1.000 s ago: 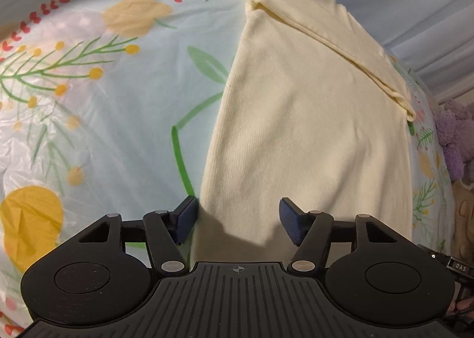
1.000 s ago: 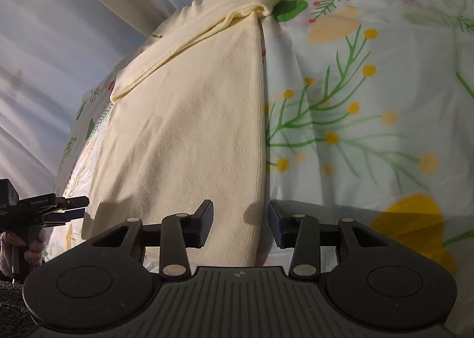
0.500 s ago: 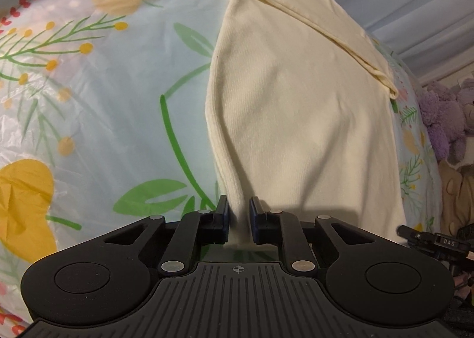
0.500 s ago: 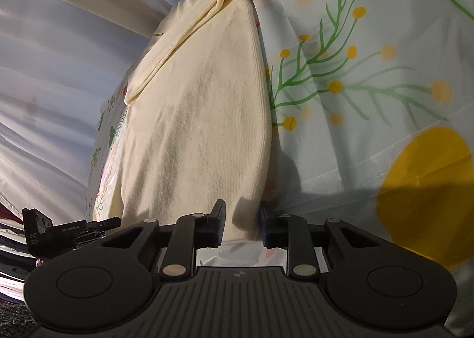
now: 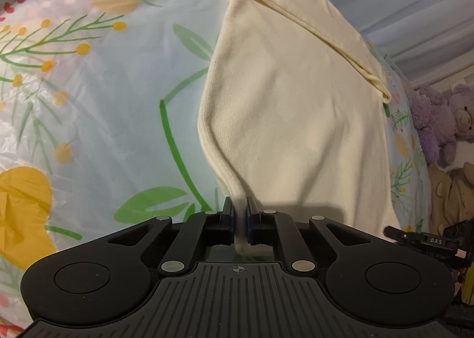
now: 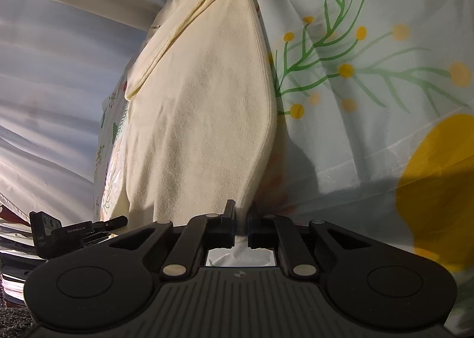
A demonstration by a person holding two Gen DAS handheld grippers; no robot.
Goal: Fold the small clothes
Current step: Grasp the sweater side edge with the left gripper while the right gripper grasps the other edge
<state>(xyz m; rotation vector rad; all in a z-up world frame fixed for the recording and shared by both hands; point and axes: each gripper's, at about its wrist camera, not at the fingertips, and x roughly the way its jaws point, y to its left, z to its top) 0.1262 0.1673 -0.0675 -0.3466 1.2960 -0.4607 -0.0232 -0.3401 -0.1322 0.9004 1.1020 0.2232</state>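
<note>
Cream garment (image 5: 290, 119) lies lengthwise on the floral sheet (image 5: 97, 107), near hem toward both cameras, far end running to the sheet's far edge by the pale curtain (image 6: 59, 51).

Left gripper (image 5: 240, 216): jaws closed on the near left corner of the hem. A tab of cloth pokes through behind the pads. The left edge rises off the sheet in a curved ridge leading into the jaws.

Right gripper (image 6: 243, 219): jaws closed on the near right corner of the hem. The right edge lifts likewise, shadow beneath it on the sheet.

Between the two grips the hem hangs slack; the body's middle and far part rest flat on the sheet.

Progress, judged from the layout:
- Done: sleeves (image 5: 326, 33) appear folded in, lying as a diagonal band across the far part of the body. Side edges look straight, so the garment reads as a narrow rectangle.
- In hand: both near corners secured, hem just off the sheet.
- Left: carry the hem up and over toward the collar end, lay it down, release. Possibly one more fold after that.

Roughly midway, I estimate.

Plush toys (image 5: 444, 119) sit off the sheet's right side, well apart from the garment.
</note>
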